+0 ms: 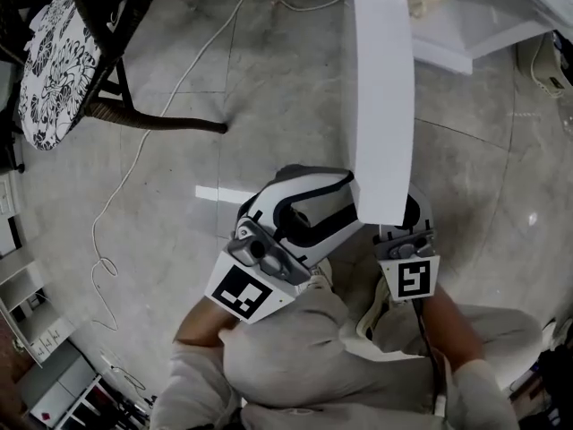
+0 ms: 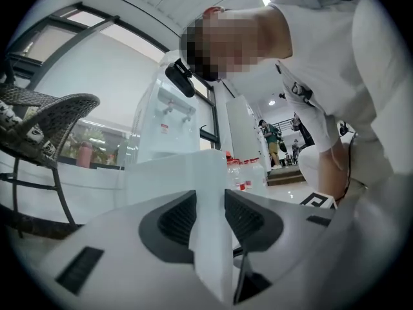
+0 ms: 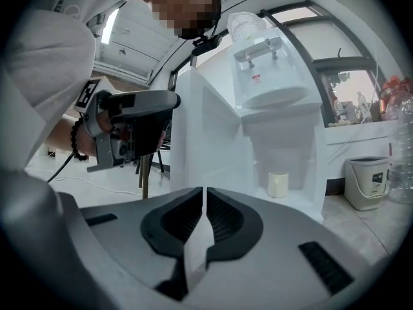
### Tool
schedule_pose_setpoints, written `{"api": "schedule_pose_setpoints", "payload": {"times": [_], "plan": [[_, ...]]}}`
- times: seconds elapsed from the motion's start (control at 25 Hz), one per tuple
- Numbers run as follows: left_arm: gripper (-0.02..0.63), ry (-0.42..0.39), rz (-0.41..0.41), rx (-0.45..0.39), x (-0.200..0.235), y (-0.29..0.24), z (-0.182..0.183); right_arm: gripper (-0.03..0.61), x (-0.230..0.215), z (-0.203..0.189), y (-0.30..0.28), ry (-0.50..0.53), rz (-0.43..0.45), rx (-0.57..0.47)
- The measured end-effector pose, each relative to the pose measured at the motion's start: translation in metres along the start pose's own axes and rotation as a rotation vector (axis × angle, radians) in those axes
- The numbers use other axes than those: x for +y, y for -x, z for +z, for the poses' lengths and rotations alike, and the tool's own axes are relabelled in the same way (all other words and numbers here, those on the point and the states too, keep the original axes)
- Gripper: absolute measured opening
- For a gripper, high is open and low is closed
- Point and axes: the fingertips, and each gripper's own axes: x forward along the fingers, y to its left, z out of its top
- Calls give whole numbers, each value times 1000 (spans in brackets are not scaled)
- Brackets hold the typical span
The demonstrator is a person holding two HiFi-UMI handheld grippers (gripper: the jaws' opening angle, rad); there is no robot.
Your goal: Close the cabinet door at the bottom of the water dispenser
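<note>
Gripping free edge of cabinet door (image 1: pixel 380 106) with left tool (image 2: pixel 210 206), panel upright between both pads. Closed on nothing at right tool (image 3: pixel 202 213), just beside left tool, near same edge. Swung wide open ahead of both tools, off water dispenser (image 3: pixel 271 76) base beyond.

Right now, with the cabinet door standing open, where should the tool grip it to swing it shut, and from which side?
Grip the cabinet door at its free vertical edge, the end farthest from the water dispenser. Come in level and edge-on, so the jaws straddle the thin, flat panel. The left tool is closed on that edge; pushing from there probably gives the most leverage.
</note>
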Motion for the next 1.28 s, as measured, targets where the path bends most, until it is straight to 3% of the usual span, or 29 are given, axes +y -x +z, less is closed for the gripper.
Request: {"api": "schedule_pose_setpoints", "payload": {"times": [0.28, 0.4, 0.52, 0.76, 1.0, 1.28], "plan": [[138, -16, -41, -7, -9, -14, -1, 112, -12, -13, 10, 51, -3, 14], [133, -19, -47, -7, -12, -18, -1, 161, -4, -25, 15, 93, 38, 31], [133, -30, -58, -7, -15, -23, 0, 166, 1, -34, 18, 81, 50, 60], [129, -34, -81, -14, -22, -36, -1, 211, -12, -18, 5, -5, -8, 12], [123, -39, -120, -30, -30, -54, 0, 215, -30, 1, 2, -45, -63, -33], [117, -33, -150, -43, -36, -71, -1, 206, -52, 3, 5, -16, -113, -36]]}}
